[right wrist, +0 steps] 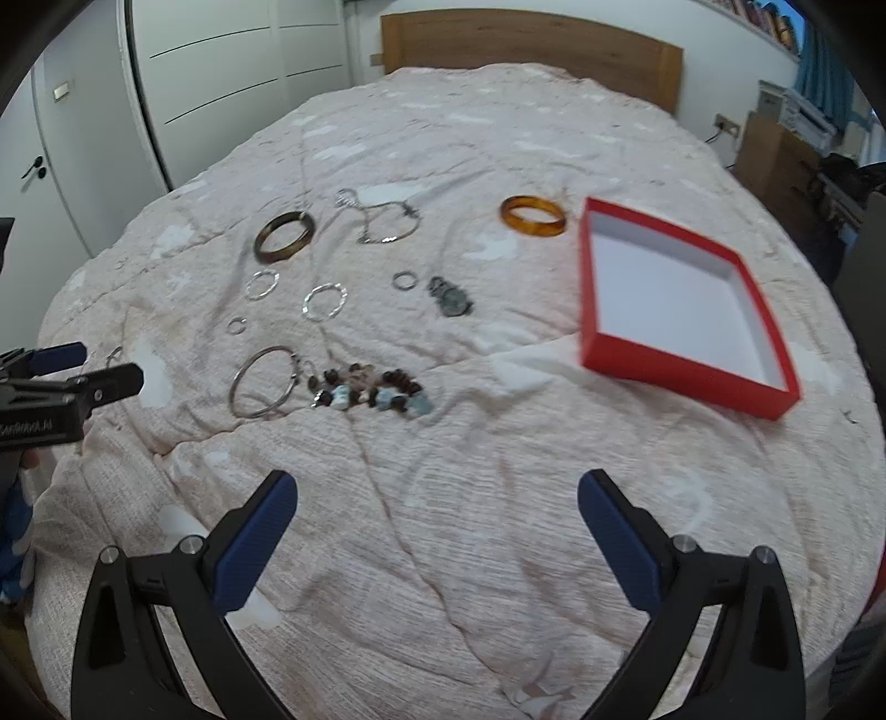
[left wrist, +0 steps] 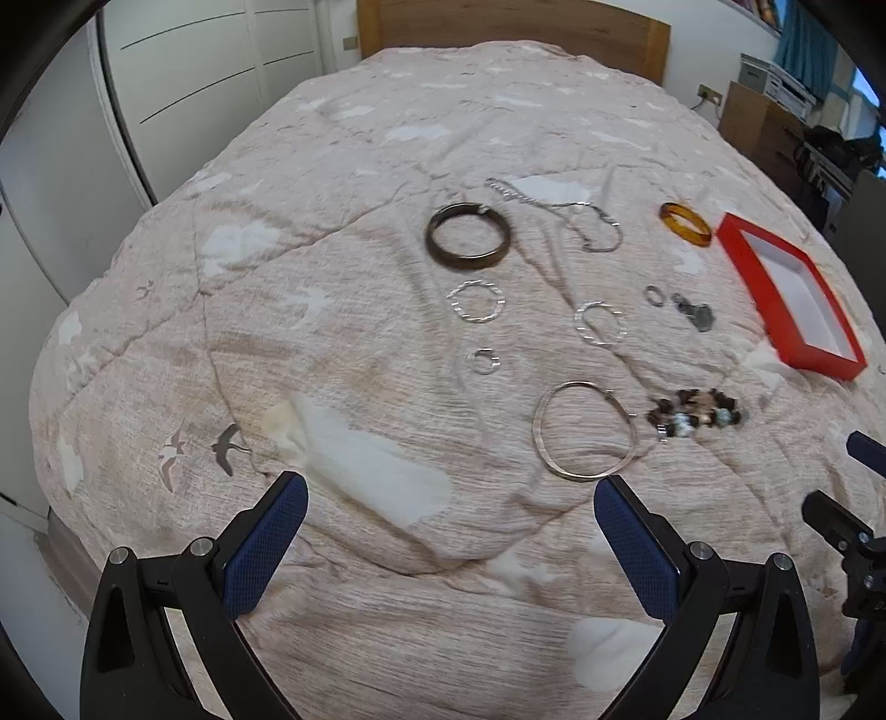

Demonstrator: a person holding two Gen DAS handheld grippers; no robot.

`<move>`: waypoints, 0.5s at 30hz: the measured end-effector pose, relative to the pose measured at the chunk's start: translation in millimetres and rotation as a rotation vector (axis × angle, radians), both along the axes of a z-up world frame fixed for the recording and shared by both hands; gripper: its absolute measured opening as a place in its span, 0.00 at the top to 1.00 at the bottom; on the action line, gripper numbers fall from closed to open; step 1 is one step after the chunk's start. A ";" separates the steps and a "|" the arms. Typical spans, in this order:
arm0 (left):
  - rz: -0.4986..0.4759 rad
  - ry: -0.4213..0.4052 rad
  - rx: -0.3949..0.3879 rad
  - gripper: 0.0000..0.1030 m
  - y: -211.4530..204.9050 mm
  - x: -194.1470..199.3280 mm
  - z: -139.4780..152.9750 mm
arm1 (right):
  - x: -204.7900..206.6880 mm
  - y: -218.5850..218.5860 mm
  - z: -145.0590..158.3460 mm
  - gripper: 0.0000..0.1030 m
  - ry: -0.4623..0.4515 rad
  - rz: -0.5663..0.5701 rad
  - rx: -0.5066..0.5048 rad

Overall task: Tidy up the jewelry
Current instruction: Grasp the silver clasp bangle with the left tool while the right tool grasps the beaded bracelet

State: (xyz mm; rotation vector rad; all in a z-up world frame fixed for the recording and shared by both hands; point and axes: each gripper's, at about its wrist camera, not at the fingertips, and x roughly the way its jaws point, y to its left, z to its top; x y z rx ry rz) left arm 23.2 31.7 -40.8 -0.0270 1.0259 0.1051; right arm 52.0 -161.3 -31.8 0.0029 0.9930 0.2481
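Observation:
Jewelry lies spread on a pink bedspread point(left wrist: 343, 343). A dark brown bangle point(left wrist: 468, 236) point(right wrist: 284, 235), a silver chain point(left wrist: 581, 219) point(right wrist: 382, 219), an amber bangle point(left wrist: 685, 223) point(right wrist: 533, 216), several thin silver hoops point(left wrist: 476, 301) point(right wrist: 325, 302), a large silver hoop point(left wrist: 586, 429) point(right wrist: 264, 382), a bead bracelet point(left wrist: 699, 416) point(right wrist: 371, 390) and a dark pendant point(left wrist: 695, 312) point(right wrist: 451, 297). An empty red box point(left wrist: 789, 293) point(right wrist: 678, 302) sits at the right. My left gripper point(left wrist: 451, 512) is open, empty, just short of the large hoop. My right gripper point(right wrist: 437, 507) is open, empty, nearer than the beads.
A wooden headboard point(right wrist: 531, 50) stands at the far end. White wardrobe doors point(right wrist: 221, 66) line the left wall. Cardboard boxes and clutter point(right wrist: 786, 149) stand to the right of the bed. The left gripper also shows in the right wrist view point(right wrist: 83, 371) at the left edge.

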 end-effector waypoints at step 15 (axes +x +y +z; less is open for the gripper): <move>-0.062 0.106 -0.159 0.24 -12.5 40.8 -34.9 | 62.1 18.4 -36.3 0.50 0.090 0.276 0.120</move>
